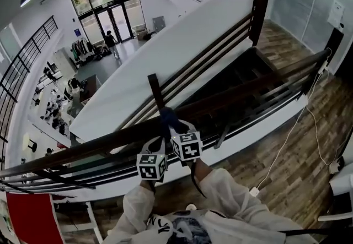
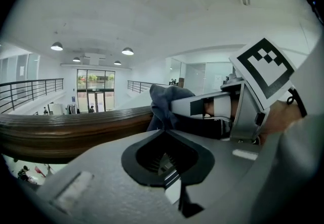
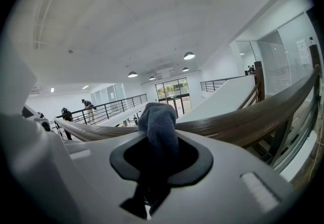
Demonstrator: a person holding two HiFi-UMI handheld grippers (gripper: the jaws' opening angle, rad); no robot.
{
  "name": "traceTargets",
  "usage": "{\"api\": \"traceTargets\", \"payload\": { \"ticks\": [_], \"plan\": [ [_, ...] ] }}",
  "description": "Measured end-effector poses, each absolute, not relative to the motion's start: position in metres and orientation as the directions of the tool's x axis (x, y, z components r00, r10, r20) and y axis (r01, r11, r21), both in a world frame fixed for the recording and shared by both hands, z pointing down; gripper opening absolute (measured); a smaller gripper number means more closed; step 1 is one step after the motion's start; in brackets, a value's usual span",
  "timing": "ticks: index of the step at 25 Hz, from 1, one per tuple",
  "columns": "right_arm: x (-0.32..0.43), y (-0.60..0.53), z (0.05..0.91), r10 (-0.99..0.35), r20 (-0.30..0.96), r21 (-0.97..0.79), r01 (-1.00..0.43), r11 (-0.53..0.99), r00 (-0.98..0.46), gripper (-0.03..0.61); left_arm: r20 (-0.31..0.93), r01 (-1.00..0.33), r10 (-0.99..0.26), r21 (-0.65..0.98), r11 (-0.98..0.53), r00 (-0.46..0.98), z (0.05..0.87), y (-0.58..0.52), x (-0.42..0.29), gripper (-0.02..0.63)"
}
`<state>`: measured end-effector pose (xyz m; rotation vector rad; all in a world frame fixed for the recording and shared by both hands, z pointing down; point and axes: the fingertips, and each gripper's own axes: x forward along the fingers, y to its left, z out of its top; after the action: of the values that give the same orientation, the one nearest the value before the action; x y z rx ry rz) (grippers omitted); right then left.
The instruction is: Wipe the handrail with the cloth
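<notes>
Two-storey commercial hall: mezzanine handrail (image 1: 83, 149), glass entrance doors (image 1: 113, 17), clothes racks (image 1: 83, 49) on the floor below.

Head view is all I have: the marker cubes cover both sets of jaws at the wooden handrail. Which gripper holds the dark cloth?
Observer: The right gripper; its view shows the dark blue cloth clamped between its jaws.
Operator: And the left?
Observer: The left gripper has its jaws together, nothing between them.
Operator: Cloth spread flat or bunched?
Observer: Bunched; a lump stands up past the jaws, in front of the wooden handrail.
</notes>
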<state>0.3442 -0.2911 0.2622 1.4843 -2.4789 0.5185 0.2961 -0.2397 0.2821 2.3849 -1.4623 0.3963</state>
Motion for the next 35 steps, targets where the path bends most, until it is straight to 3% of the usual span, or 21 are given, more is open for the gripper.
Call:
{"api": "traceTargets", "payload": {
  "ticks": [22,35],
  "plan": [
    [0.510,-0.333,0.258,-0.908,0.351,-0.178,-0.968,0.177,-0.230,0.080,0.388,-0.753,-0.660,0.166,-0.637,0.644,0.265,-0.250,0.433,0.003],
    [0.614,-0.364,0.251,-0.936,0.345,-0.164,-0.986,0.014,-0.071,0.080,0.398,-0.700,-0.599,0.186,-0.689,0.695,0.262,-0.246,0.465,0.003]
  ]
}}
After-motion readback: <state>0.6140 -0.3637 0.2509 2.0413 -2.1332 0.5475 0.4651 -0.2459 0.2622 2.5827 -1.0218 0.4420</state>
